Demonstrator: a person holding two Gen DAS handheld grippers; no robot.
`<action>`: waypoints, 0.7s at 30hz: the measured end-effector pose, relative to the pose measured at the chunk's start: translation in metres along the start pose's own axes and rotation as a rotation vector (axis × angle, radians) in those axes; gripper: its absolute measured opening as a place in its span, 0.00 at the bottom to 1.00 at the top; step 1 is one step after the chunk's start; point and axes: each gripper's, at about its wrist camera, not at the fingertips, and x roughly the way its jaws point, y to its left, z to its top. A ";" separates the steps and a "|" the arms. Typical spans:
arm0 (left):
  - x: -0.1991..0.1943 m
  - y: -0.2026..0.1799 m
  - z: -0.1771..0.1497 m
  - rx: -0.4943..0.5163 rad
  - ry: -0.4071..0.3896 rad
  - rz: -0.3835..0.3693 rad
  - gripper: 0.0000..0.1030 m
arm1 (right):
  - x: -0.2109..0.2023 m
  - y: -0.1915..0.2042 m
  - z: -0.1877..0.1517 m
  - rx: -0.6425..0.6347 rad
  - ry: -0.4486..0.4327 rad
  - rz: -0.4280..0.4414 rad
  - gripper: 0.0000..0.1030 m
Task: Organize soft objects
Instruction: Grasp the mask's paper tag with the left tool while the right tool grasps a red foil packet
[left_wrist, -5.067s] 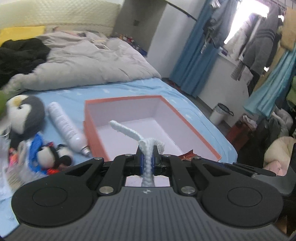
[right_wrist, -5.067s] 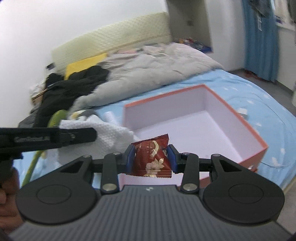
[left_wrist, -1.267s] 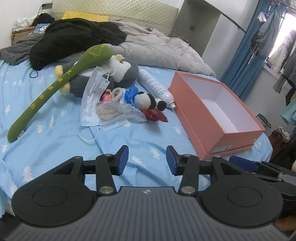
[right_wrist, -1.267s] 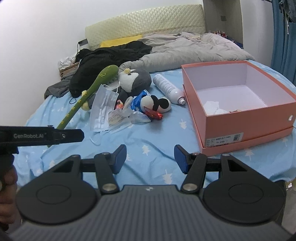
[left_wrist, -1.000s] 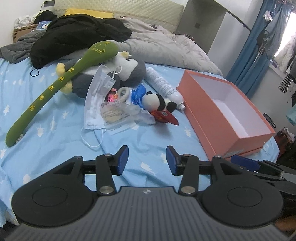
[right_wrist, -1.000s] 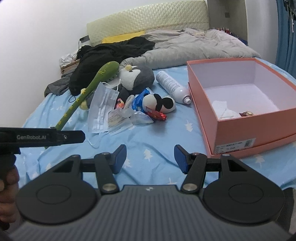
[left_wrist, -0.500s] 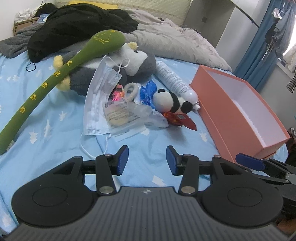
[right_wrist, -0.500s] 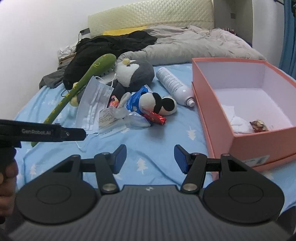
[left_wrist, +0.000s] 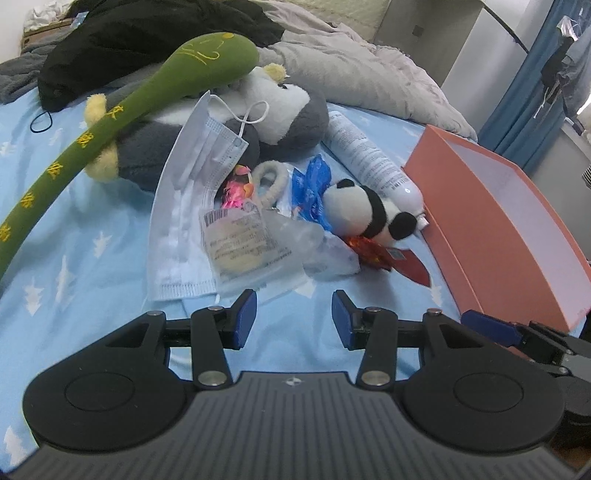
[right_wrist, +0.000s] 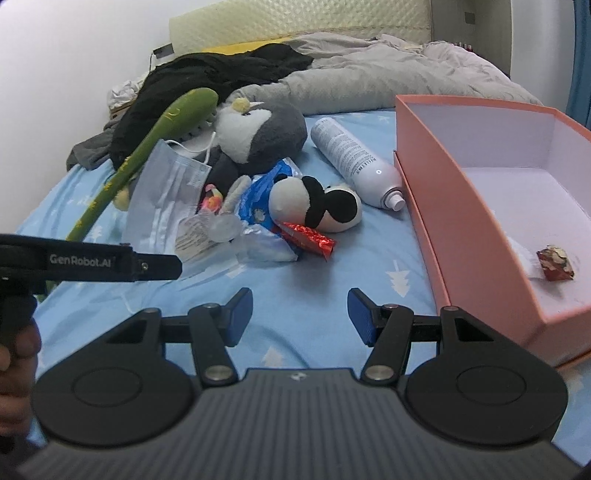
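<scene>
- Left wrist view: the left gripper (left_wrist: 294, 318) hangs over bare blue bedsheet (left_wrist: 66, 266), jaws parted with nothing between them. Just beyond its fingertips lies the near edge of a clear packet (left_wrist: 243, 247) and a face mask (left_wrist: 192, 206). The panda plush (left_wrist: 364, 210) sits farther back, touching a red wrapper (left_wrist: 384, 254), near the pink box (left_wrist: 491, 236).
- Right wrist view: the right gripper (right_wrist: 300, 317) is likewise spread and empty above open sheet. The box's near corner stands just beside its right finger. A wrapped candy (right_wrist: 554, 263) lies inside the box. A white spray can (right_wrist: 354, 162) lies between the panda plush and the box wall.
</scene>
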 end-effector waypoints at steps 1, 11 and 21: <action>0.005 0.002 0.002 -0.004 0.001 0.000 0.50 | 0.005 -0.001 0.001 0.001 0.003 -0.001 0.58; 0.045 0.022 0.022 -0.028 0.003 0.026 0.50 | 0.049 0.003 0.014 -0.074 0.008 -0.036 0.57; 0.074 0.043 0.031 -0.061 0.003 0.073 0.59 | 0.083 0.007 0.024 -0.152 0.001 -0.049 0.55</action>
